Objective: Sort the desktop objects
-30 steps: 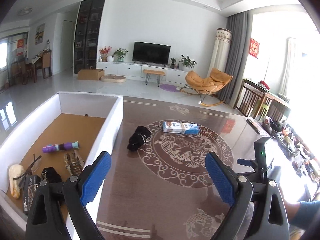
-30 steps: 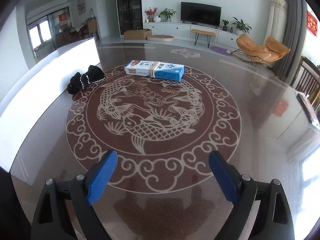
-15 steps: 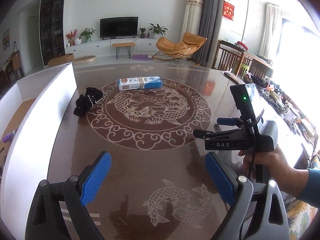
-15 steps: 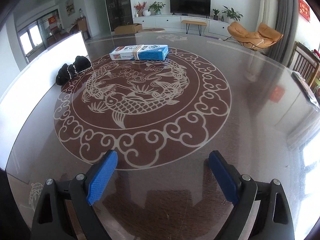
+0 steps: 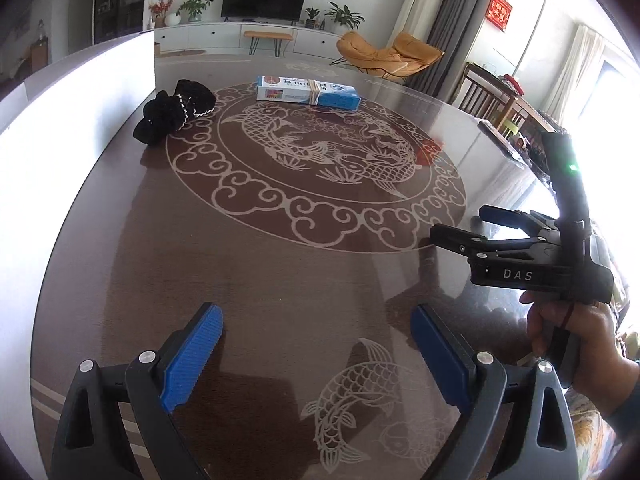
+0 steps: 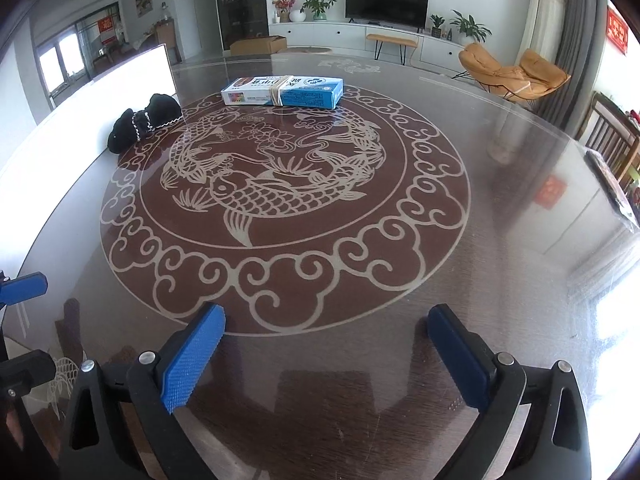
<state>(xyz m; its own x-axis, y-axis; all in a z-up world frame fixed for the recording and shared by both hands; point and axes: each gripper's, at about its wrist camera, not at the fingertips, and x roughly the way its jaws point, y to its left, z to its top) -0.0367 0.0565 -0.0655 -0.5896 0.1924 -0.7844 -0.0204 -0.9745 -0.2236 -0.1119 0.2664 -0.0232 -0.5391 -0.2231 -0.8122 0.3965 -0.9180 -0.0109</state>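
Blue-and-white carton [image 6: 282, 92]: lies flat on the far side of the table [image 6: 460, 280], at the top edge of the round fish medallion, bound round its middle with a band.
Carton's long axis: runs across both views, left to right, so it lies broadside to both grippers, its short width pointing towards them.
Black cloth bundle [image 6: 140, 126]: also on the far side, to the left of the carton and apart from it, close against the white box wall [image 6: 80, 128].
Direction from the grippers: both things lie ahead and well apart from the fingertips; the carton sits roughly straight ahead of the right gripper, the bundle ahead and to the left.
Right gripper [image 6: 324, 354]: jaws opening, spread wide, nothing between the blue pads, only bare tabletop below.
Left gripper [image 5: 318, 354]: jaws spread wide and empty, low over the near edge of the table by the small fish motif.
Right hand [image 5: 576, 344]: seen from the left wrist view, holding its gripper's handle to the right of the left gripper.
Nearer hand, as a judgement: the left looks better placed for the bundle by the wall, the right for the carton; which is nearer the carton cannot be told for certain.
Coming move, as a judgement: a reach forward across the medallion, jaws closing across the carton's short width.
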